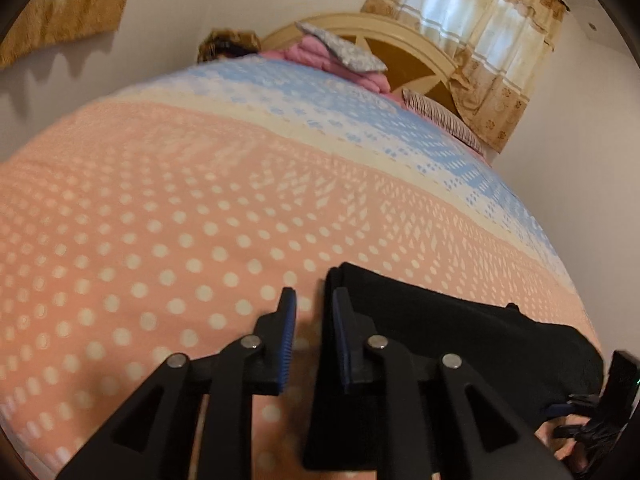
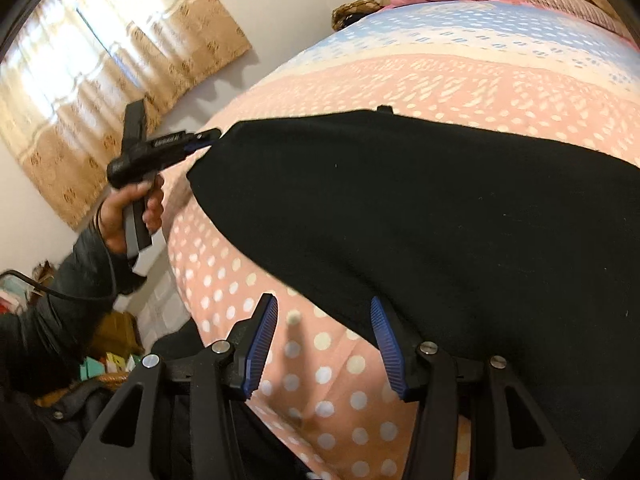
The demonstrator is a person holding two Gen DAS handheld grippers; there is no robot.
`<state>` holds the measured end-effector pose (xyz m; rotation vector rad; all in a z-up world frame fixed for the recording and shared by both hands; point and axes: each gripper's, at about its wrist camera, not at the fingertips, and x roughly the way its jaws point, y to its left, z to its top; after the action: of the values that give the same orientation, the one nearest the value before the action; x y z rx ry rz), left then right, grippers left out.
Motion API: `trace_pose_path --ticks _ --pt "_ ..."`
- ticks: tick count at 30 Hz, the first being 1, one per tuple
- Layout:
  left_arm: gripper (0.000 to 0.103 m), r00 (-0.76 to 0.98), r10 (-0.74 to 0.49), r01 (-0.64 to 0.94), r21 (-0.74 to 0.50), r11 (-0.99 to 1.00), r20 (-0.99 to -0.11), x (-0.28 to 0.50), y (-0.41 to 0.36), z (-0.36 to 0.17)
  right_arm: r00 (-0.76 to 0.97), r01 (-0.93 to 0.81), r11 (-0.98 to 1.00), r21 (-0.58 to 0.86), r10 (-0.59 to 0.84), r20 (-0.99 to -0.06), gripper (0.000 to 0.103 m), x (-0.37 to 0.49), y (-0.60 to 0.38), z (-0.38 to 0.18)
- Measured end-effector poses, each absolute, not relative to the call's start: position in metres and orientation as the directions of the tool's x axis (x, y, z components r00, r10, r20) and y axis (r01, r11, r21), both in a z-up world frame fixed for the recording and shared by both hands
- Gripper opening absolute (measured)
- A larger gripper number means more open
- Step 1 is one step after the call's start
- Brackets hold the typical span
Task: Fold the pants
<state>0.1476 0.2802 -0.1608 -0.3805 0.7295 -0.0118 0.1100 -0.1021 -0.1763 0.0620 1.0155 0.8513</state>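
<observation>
Black pants [image 2: 420, 220] lie flat across a pink dotted bedspread [image 2: 320, 380], and in the left wrist view the pants [image 1: 440, 328] reach in from the right. My left gripper [image 1: 314, 320] hovers at their left corner. Its blue pads stand a narrow gap apart with only bedspread [image 1: 160, 240] showing between them. In the right wrist view the left gripper [image 2: 208, 136] has its tips at that same corner. My right gripper [image 2: 324, 332] is open wide over the near edge of the pants. Its right finger [image 2: 386, 340] rests against the black cloth, and nothing lies between the pads.
A person's hand [image 2: 124, 216] in a dark sleeve holds the left tool. A cream headboard [image 1: 400, 36] stands at the far end, with folded pink bedding [image 1: 320, 54] and a striped pillow [image 1: 444, 118] in front of it. Curtains [image 2: 100, 80] hang on the walls. Clutter [image 2: 108, 360] sits on the floor beside the bed.
</observation>
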Motion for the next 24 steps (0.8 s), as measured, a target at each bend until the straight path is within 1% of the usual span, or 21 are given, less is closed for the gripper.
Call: trace_pose_path --ticks 1,3,5,7,10,12,14,17,18,20,21,23,24 --pt "0.022 0.757 -0.123 -0.119 -0.321 0.939 -0.642 0.142 0.276 -0.157 0.251 -0.6 0.687 0.41 0.648 -0.72 0.051 0.108 -0.103 -0.174" --pt "0.028 0.764 -0.11 -0.118 -0.305 0.945 -0.636 0.136 0.271 -0.153 0.29 -0.614 0.698 0.368 0.633 -0.718 0.051 0.102 -0.11 -0.165" --pt "0.044 0.771 -0.101 -0.114 -0.292 0.95 -0.629 0.131 0.261 -0.149 0.321 -0.61 0.711 0.35 0.625 -0.711 0.051 0.098 -0.123 -0.158" --pt "0.05 0.779 -0.108 -0.092 -0.284 0.954 -0.617 0.128 0.247 -0.144 0.357 -0.585 0.731 0.35 0.62 -0.698 0.051 0.097 -0.143 -0.151" --pt "0.051 0.783 -0.137 -0.046 -0.276 0.96 -0.607 0.13 0.225 -0.138 0.451 -0.51 0.792 0.335 0.578 -0.68 0.051 0.096 -0.194 -0.137" --pt "0.056 0.783 -0.161 -0.01 -0.271 0.963 -0.601 0.132 0.209 -0.137 0.538 -0.429 0.846 0.316 0.52 -0.663 0.051 0.092 -0.24 -0.125" --pt "0.057 0.778 -0.175 0.018 -0.256 0.966 -0.604 0.136 0.193 -0.139 0.614 -0.337 0.89 0.306 0.454 -0.645 0.051 0.086 -0.29 -0.114" --pt "0.057 0.763 -0.197 0.043 -0.255 0.966 -0.616 0.144 0.177 -0.145 0.724 -0.113 0.956 0.271 0.266 -0.637 0.051 0.074 -0.377 -0.099" --pt "0.057 0.756 -0.212 0.052 -0.265 0.963 -0.62 0.147 0.173 -0.148 0.747 -0.013 0.968 0.252 0.177 -0.641 0.051 0.068 -0.409 -0.096" --pt "0.057 0.75 -0.213 0.053 -0.264 0.963 -0.627 0.148 0.168 -0.151 0.757 0.174 0.954 0.246 0.03 -0.652 0.051 0.057 -0.467 -0.095" --pt "0.057 0.746 -0.217 0.055 -0.266 0.962 -0.63 0.148 0.164 -0.154 0.755 0.253 0.93 0.266 -0.017 -0.656 0.051 0.049 -0.496 -0.097" --pt "0.057 0.739 -0.22 0.053 -0.271 0.961 -0.637 0.148 0.163 -0.158 0.743 0.347 0.889 0.3 -0.066 -0.666 0.051 0.038 -0.54 -0.104" --pt "0.057 0.735 -0.218 0.049 -0.27 0.962 -0.642 0.147 0.162 -0.16 0.734 0.368 0.881 0.298 -0.078 -0.675 0.051 0.037 -0.551 -0.107"
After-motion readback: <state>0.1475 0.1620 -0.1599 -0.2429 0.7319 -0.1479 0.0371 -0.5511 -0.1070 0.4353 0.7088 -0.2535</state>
